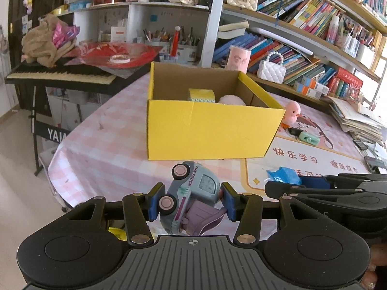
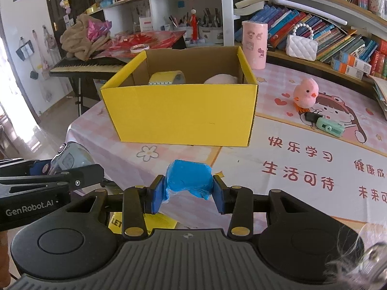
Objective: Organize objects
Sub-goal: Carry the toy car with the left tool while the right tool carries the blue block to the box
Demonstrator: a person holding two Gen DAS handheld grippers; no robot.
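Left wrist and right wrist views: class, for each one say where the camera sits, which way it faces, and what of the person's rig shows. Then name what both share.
Left wrist: sits on the left tool, faces the yellow box across the table; shows its own fingers clamping a toy truck, with the right tool at the right edge.
Right wrist: sits on the right tool, faces the same box; shows its fingers clamping a blue bundle, with the left tool at the left edge.
Shared: box, pink chick, bookshelves.
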